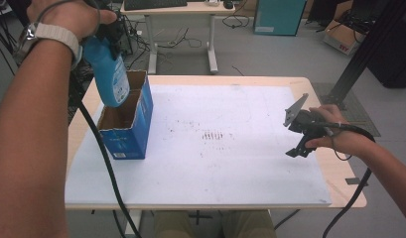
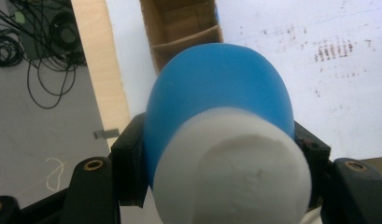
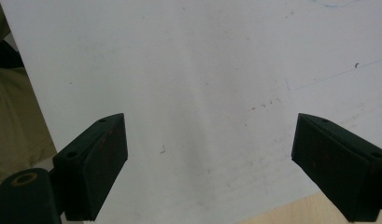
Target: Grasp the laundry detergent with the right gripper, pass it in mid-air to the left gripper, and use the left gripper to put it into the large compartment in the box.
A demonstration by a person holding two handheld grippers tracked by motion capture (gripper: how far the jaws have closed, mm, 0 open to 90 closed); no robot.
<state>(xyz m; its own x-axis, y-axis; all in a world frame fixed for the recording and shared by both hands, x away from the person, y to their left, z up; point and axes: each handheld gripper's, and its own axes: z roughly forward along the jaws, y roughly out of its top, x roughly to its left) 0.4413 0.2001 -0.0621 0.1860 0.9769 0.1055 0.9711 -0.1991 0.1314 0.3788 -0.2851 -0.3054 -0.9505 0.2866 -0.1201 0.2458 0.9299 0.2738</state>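
left gripper (image 1: 107,37) clamped, right gripper (image 1: 301,147) agape

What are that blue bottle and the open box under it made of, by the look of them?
The blue bottle looks like smooth plastic: even colour, soft sheen, a printed label, and what seems a matte white cap. The box looks like cardboard: raw brown inside walls and flaps, with a blue printed outside.

Blue bottle (image 1: 109,74) with white cap (image 2: 233,168); blue box (image 1: 128,131), brown inside.
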